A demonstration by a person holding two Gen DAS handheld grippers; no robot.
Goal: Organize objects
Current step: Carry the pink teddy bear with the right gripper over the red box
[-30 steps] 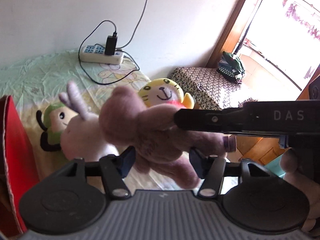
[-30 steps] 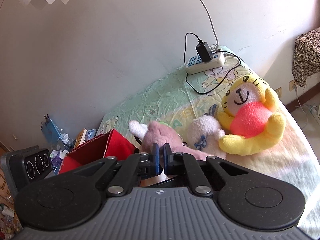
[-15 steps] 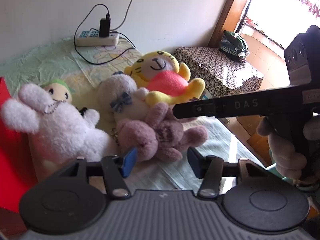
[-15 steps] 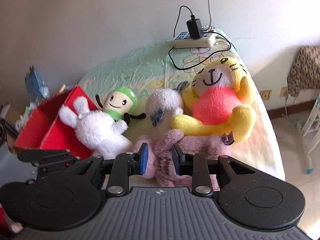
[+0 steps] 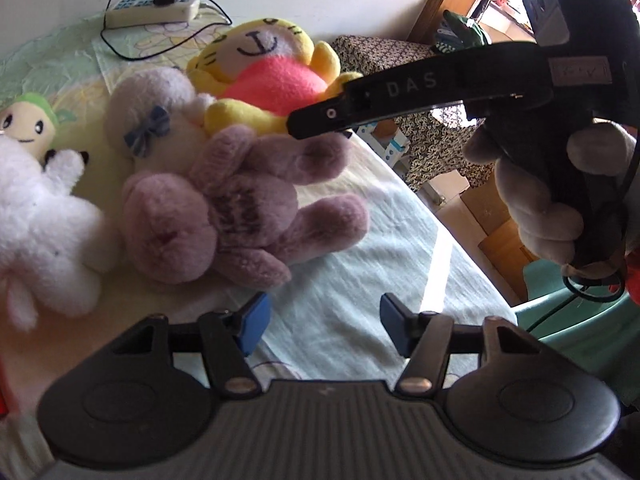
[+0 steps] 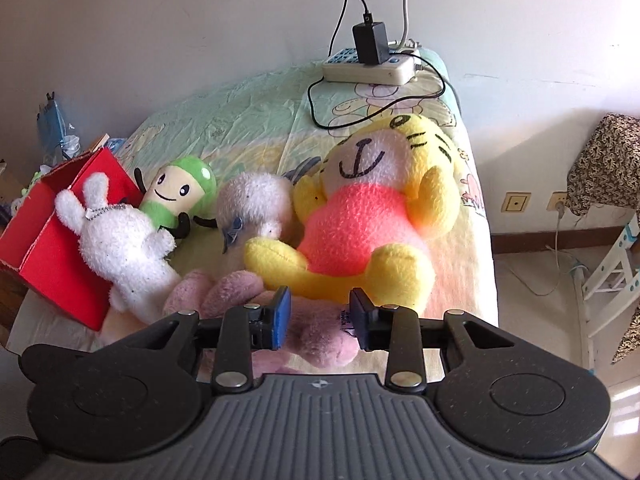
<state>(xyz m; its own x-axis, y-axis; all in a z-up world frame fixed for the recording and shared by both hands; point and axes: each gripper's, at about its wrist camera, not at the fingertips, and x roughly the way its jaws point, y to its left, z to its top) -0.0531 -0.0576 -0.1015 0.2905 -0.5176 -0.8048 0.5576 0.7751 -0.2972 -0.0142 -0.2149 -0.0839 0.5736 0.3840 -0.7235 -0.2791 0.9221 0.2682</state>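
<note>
A pink plush bear [image 5: 240, 208] lies on the bed sheet [image 5: 360, 280] in front of a row of soft toys. My left gripper [image 5: 322, 320] hangs just short of it, jaws opening, with nothing between them. My right gripper [image 6: 320, 314] is opening too; the bear's leg [image 6: 316, 340] lies between and below its pads, which stand clear of it. In the left wrist view one right finger [image 5: 400, 92] reaches over the bear's arm, held by a gloved hand [image 5: 540, 208]. Behind sit a yellow tiger [image 6: 360, 216], a white bow plush [image 6: 252, 204], a green-capped doll [image 6: 176, 192] and a white bunny [image 6: 120, 248].
An open red box [image 6: 52, 240] stands at the bed's left edge beside the bunny. A power strip [image 6: 368, 68] with a charger and looping cable lies at the far end by the wall. The bed's right edge drops to the floor; a patterned covered stand [image 5: 400, 64] is beyond.
The pink bear, held up in the air a second ago, now lies on the bed. Both grippers came down, the right one opened off it, and the left drew back.
</note>
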